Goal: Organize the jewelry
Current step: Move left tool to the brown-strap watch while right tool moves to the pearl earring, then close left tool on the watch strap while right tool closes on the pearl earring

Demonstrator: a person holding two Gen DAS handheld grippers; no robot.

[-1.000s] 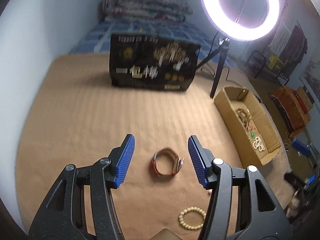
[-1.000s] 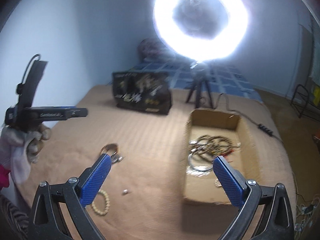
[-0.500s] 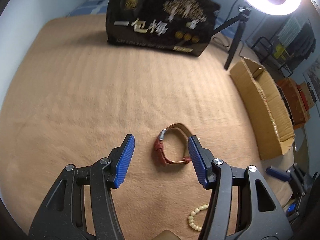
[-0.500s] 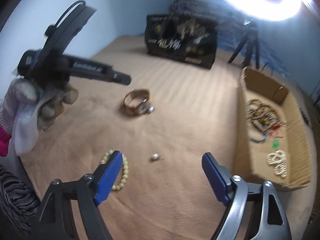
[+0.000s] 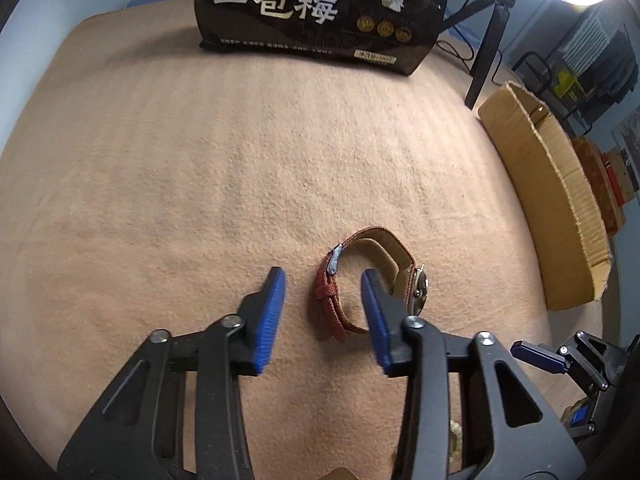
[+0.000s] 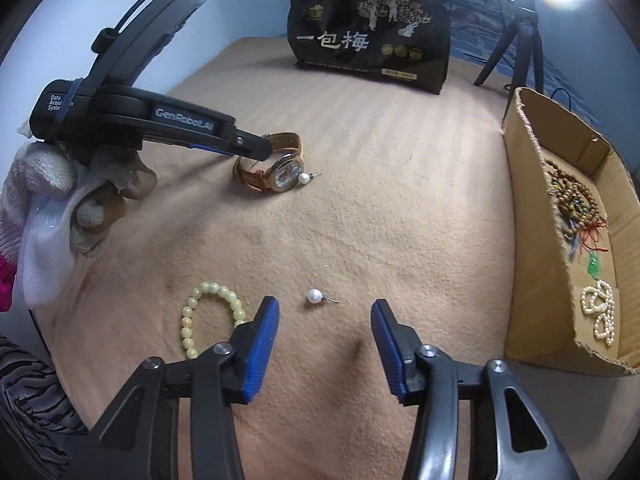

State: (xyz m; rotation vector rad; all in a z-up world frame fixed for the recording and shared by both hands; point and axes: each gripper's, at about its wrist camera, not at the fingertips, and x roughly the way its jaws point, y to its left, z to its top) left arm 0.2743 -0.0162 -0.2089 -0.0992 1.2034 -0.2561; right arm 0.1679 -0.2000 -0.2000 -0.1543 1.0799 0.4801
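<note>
A wristwatch (image 5: 362, 280) with a red-brown strap lies on the tan blanket (image 5: 200, 180). My left gripper (image 5: 322, 280) straddles the buckle side of its strap, the right finger inside the loop. Its jaws are closing and the pads stand clear of the strap. In the right wrist view a pearl stud (image 6: 315, 296) lies just beyond my right gripper (image 6: 325, 306), in line with the gap between its closing fingers, untouched. A second pearl stud (image 6: 305, 178) rests against the watch (image 6: 280, 170), where the left gripper (image 6: 256, 149) reaches down. A cream bead bracelet (image 6: 208, 312) lies left of the right gripper.
A cardboard box (image 6: 532, 240) at the right holds bead strands and a pearl chain. A black printed bag (image 6: 372, 40) and a ring-light tripod (image 6: 520, 36) stand at the back. A gloved hand (image 6: 60, 200) grips the left tool. The right gripper shows low right (image 5: 540, 358).
Both grippers have come down close to the blanket and their jaws have narrowed. The left one now has the watch strap between its fingers; the right one has swung from the box to the pearl stud.
</note>
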